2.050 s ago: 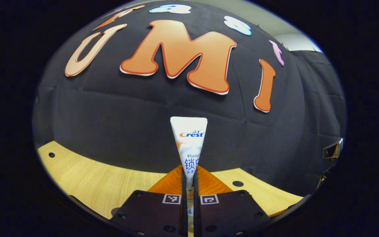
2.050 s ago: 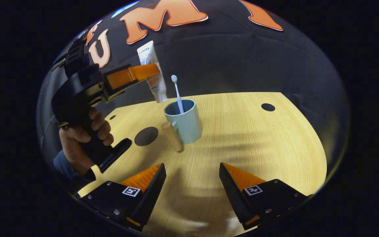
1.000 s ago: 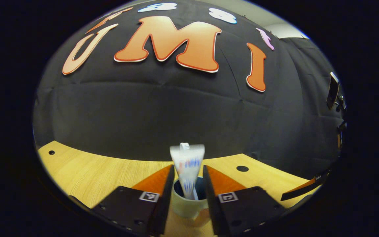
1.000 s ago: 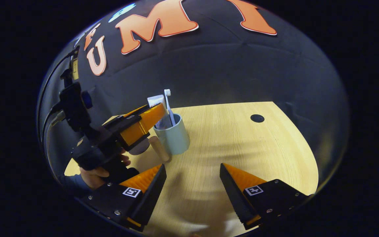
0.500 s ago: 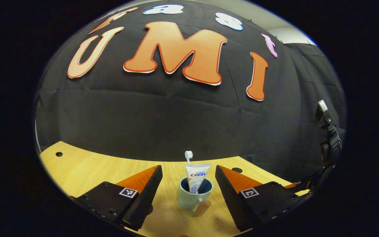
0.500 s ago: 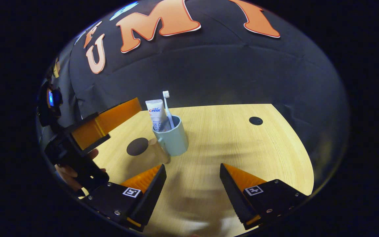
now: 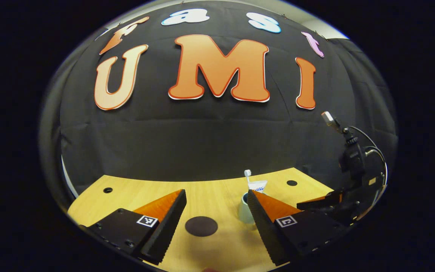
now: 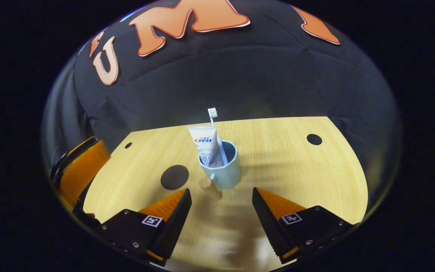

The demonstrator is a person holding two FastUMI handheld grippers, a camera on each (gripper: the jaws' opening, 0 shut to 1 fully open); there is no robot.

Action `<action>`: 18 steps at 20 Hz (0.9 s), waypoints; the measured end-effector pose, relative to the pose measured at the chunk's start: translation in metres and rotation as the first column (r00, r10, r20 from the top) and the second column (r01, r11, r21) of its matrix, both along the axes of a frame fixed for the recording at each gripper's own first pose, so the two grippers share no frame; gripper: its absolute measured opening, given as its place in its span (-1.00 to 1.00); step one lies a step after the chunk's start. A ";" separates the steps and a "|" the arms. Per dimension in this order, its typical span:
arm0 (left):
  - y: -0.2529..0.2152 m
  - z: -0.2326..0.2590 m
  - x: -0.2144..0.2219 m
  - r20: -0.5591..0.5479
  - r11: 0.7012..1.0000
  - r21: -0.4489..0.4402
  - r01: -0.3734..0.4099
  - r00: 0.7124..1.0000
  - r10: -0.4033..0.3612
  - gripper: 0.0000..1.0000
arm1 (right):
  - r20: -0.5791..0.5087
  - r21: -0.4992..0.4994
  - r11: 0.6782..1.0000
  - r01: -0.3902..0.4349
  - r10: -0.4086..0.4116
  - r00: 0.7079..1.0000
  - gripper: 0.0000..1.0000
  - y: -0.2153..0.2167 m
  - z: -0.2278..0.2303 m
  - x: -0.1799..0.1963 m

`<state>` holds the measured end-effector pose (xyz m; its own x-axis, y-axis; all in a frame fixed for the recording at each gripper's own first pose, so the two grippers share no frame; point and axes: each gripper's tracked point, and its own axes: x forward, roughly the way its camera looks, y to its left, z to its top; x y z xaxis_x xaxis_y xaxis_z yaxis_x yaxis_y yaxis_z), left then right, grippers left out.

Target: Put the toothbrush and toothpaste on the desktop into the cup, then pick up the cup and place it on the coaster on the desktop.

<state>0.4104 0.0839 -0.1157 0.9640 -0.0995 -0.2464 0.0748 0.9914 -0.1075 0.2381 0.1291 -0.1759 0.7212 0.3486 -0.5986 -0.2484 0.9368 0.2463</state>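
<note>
Standing now in the cup (image 8: 225,172) — toothpaste (image 8: 204,146), freed since before — both tools (image 7: 215,211) (image 8: 221,207) gaping, empty.

Light wood-grain tabletop (image 8: 285,158), curved far edge, small dark round holes (image 8: 314,139) near the corners. Black cloth wall (image 7: 187,139) right behind it, creased, filling the upper frame. Sliver of pale wall or ceiling (image 7: 285,9) at top right in the left gripper view. Overhead light, soft shadows.
</note>
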 end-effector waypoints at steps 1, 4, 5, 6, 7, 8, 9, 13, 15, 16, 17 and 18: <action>0.010 0.008 -0.008 0.005 1.000 0.009 -0.013 1.000 0.013 0.94 | -0.002 -0.004 1.000 0.003 -0.003 1.000 0.95 0.003 0.002 0.004; 0.031 0.031 -0.031 0.022 0.997 0.049 -0.055 0.998 0.054 0.94 | -0.068 -0.036 0.999 0.001 -0.004 0.998 0.93 0.013 -0.012 0.011; 0.033 0.038 -0.037 0.028 0.996 0.065 -0.061 0.998 0.059 0.94 | -0.083 -0.037 0.999 0.003 -0.006 0.997 0.92 0.017 -0.015 0.015; 0.039 0.044 -0.044 0.032 0.995 0.079 -0.068 0.997 0.066 0.94 | -0.095 -0.043 0.999 0.009 -0.013 0.995 0.92 0.020 -0.019 0.019; 0.045 0.048 -0.051 0.034 0.993 0.091 -0.076 0.997 0.074 0.94 | -0.110 -0.051 0.999 0.014 -0.019 0.994 0.89 0.023 -0.023 0.023; 0.050 0.053 -0.057 0.037 0.992 0.096 -0.085 0.996 0.082 0.93 | -0.120 -0.060 0.998 0.023 -0.030 0.992 0.88 0.026 -0.026 0.028; 0.053 0.053 -0.063 0.028 0.991 0.100 -0.087 0.996 0.085 0.91 | -0.135 -0.072 0.997 0.032 -0.041 0.990 0.88 0.028 -0.029 0.032; 0.074 0.060 -0.090 -0.004 0.983 0.147 -0.105 0.994 0.106 0.94 | -0.184 -0.123 0.990 0.065 -0.087 0.979 0.82 0.035 -0.042 0.046; 0.084 0.068 -0.101 -0.001 0.979 0.166 -0.120 0.993 0.122 0.94 | -0.211 -0.135 0.988 0.081 -0.108 0.972 0.75 0.037 -0.049 0.050; 0.087 0.072 -0.106 0.000 0.978 0.166 -0.125 0.992 0.127 0.94 | -0.221 -0.140 0.986 0.086 -0.116 0.968 0.67 0.037 -0.052 0.051; 0.090 0.077 -0.110 0.003 0.977 0.167 -0.134 0.991 0.136 0.94 | -0.235 -0.156 0.983 0.094 -0.130 0.963 0.61 0.036 -0.058 0.052; 0.094 0.078 -0.112 0.002 0.975 0.171 -0.143 0.989 0.145 0.94 | -0.251 -0.153 0.984 0.096 -0.133 0.959 0.44 0.038 -0.061 0.051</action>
<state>0.2988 0.1778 -0.0377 0.9625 0.0845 -0.2580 -0.0703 0.9955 0.0638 0.2889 0.1676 -0.2365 0.5649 0.1735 -0.8067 -0.0821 0.9846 0.1543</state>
